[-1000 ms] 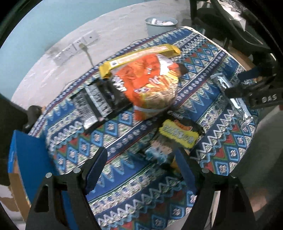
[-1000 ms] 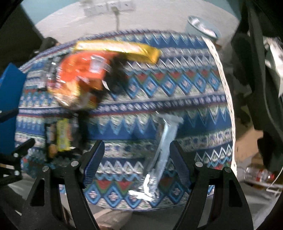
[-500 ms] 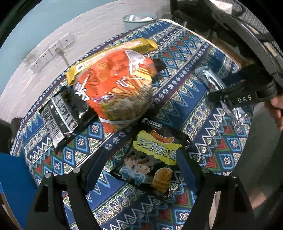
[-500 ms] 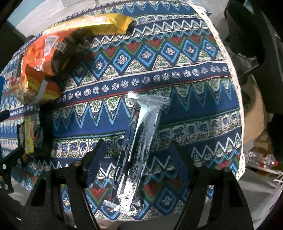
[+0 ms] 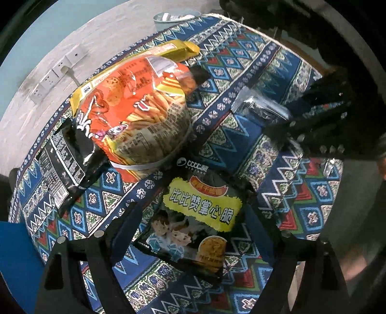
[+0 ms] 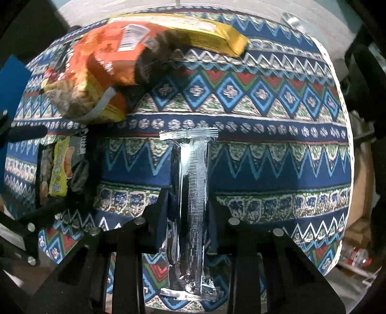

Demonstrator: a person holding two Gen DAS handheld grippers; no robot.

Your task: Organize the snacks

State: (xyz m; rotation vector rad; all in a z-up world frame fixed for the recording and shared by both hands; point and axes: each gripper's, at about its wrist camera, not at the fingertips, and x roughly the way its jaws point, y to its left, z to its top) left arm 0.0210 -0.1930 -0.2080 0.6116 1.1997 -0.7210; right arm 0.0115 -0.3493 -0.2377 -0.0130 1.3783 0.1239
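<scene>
Five snack packs visible, all on a round table under a woven-look cloth [image 5: 270, 60] with blue, red and green zigzag and diamond bands.

Left wrist view: left tongs [image 5: 190, 229] spread wide, both dark fingers straddling a flat black noodle-snack packet [image 5: 193, 217], glossy film with a jagged yellow label and cartoon kids. Fingers flank its edges; cannot tell if they touch it, nothing gripped. Just beyond, touching its top edge, a puffy orange chip bag [image 5: 137, 116], shiny and crinkled, printed with fries. It overlaps a flat black bag [image 5: 65, 164] on the left, barcode side up. A long yellow pack [image 5: 173, 49] sits behind the orange one, partly under it. To the right, the end of a silver foil bar [image 5: 255, 106], with the right tongs' black frame over the rest. White wall sockets [image 5: 58, 72] and a grey bin [image 5: 176, 18] past the table.

Right wrist view: right tongs [image 6: 189, 212] closed down narrow on the silver foil bar [image 6: 193, 193]. Bar is long, narrow, embossed foil with crimped ends, lying lengthwise between the fingers, its middle pinched on both sides and its near end at the table edge. Orange chip bag [image 6: 96, 72] far left, blurred, yellow pack [image 6: 205, 33] behind it. Noodle-snack packet [image 6: 60, 166] at left, beside the left tongs' frame. Cloth [image 6: 277, 157] has a pale dotted hem.
</scene>
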